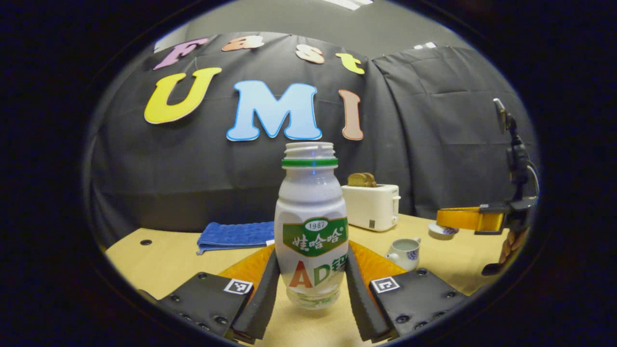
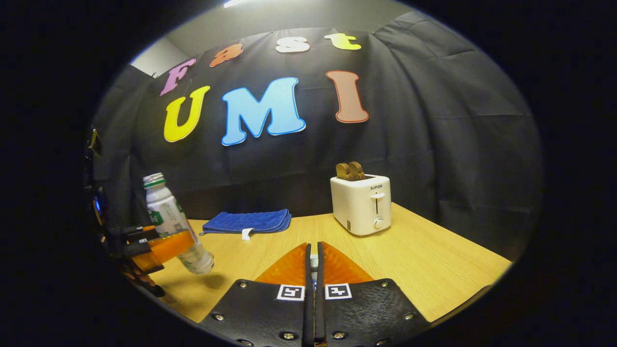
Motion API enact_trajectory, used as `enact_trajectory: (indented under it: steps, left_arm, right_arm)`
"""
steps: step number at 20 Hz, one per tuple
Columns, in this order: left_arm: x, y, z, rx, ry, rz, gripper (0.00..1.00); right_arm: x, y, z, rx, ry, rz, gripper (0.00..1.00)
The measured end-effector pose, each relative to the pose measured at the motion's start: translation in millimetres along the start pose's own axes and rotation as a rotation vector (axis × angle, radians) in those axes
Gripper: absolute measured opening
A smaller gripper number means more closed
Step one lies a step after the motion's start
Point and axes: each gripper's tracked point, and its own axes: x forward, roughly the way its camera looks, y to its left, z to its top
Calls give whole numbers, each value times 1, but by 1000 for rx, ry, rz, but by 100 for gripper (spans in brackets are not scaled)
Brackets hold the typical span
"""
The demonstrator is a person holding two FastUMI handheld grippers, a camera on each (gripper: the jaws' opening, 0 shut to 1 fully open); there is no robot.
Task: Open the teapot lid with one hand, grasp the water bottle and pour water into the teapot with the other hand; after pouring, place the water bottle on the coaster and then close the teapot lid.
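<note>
Left tool (image 1: 312, 284) pinched the uncapped water bottle (image 1: 312, 226) between both fingers, lifted clear of the desk (image 1: 164, 255). Ahead and to its right sat the open teapot (image 1: 404, 252). Your right tool (image 2: 313, 270) was pressed nearly together on something small, likely the lid. Tilt too early and you would spill short of the narrow mouth.

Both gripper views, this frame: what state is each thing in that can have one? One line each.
Water bottle: uncapped, upright, lifted off the table, clamped between the left gripper's fingers.
Left gripper: shut on the bottle.
Right gripper: fingers nearly together on a small pale thing, probably the lid.
Teapot: lid off, standing on the table.
Toaster: two slices sticking up.
Blue cloth: folded flat.
</note>
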Motion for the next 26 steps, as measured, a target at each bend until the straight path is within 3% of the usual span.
enact_trajectory:
  steps: [3, 4, 5, 6, 16, 17, 20, 21, 22, 23, 24, 26]
  left_arm:
    - [-3, 21, 2, -35, -25, 31, 75]
    - [-4, 27, 4, -47, -28, 42, 79]
    - [-7, 37, 2, -54, -32, 56, 74]
    - [-9, 44, 1, -60, -31, 65, 79]
    - [-8, 53, -5, -100, -14, 94, 75]
    - [-7, 56, -8, -102, -11, 103, 79]
    - [-5, 65, -11, -100, -2, 131, 79]
    - [-4, 70, -10, -96, -5, 138, 79]
    - [-1, 76, -7, -91, -10, 148, 79]
    - [3, 83, -4, -87, -8, 155, 70]
    - [8, 89, -3, -87, -1, 163, 70]
    - [22, 104, -1, -63, -2, 189, 74]
  right_arm:
    - [31, 0, -7, -19, 24, -18, 1]
    - [36, 0, -11, -21, 37, -20, 1]
    - [40, 2, -15, -21, 46, -19, 1]
    - [43, 3, -18, -24, 51, -17, 1]
    - [50, 4, -38, -45, 88, -7, 1]
    - [48, 5, -37, -39, 86, 2, 6]
    - [35, 5, -25, 32, 62, 21, 16]
    - [27, 7, -16, 62, 30, 38, 29]
    - [21, 7, -10, 78, -1, 35, 35]
    - [14, 3, 2, 80, -40, 21, 59]
    - [8, -2, 8, 69, -77, 4, 59]
    - [-2, -2, 20, 43, -127, 0, 68]
